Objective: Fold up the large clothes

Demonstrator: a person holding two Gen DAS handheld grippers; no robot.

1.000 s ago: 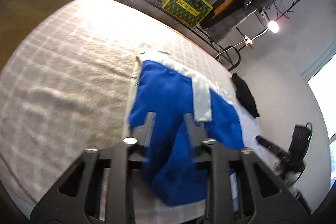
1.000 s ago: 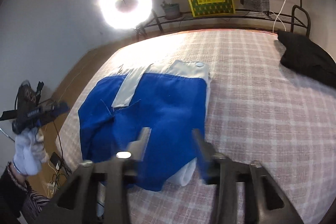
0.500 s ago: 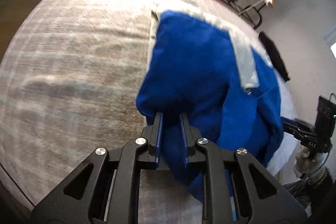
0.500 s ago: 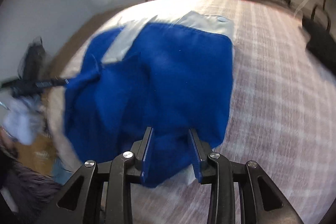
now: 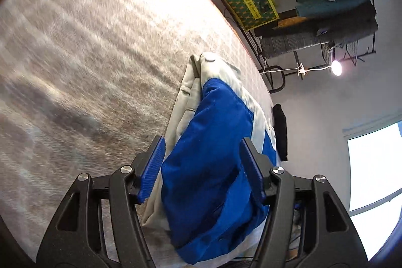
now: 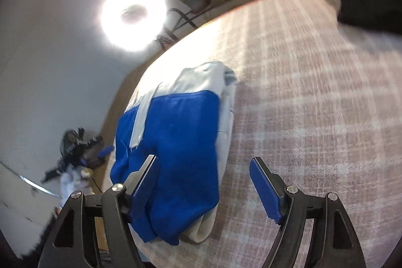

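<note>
A blue and pale grey garment [image 5: 213, 155] lies folded on the checked bed cover [image 5: 88, 54]. Its blue panel lies on top and the grey collar end [image 5: 216, 67] points away from me. My left gripper [image 5: 202, 155] stands over its near end with jaws opening. The blue cloth lies between the pads [image 5: 153, 162] and they do not press it. In the right wrist view the same garment [image 6: 181, 137] lies left of centre. My right gripper [image 6: 203, 175] is also opening. Its left finger [image 6: 143, 180] is over the blue cloth and its right finger [image 6: 263, 187] is over the bed cover [image 6: 314, 104].
A black garment [image 6: 364, 4] lies on the far right of the bed. Beyond the bed stand a ring light [image 6: 133, 16], a yellow and green box [image 5: 248, 4] and a rack of hanging clothes [image 5: 326, 16]. A gloved hand with the other gripper [image 6: 75, 150] shows at left.
Both grippers were shut on the blue cloth half a second ago and have now let it go. The garment has dropped onto the bed as a folded stack, and both grippers have sunk and rolled.
</note>
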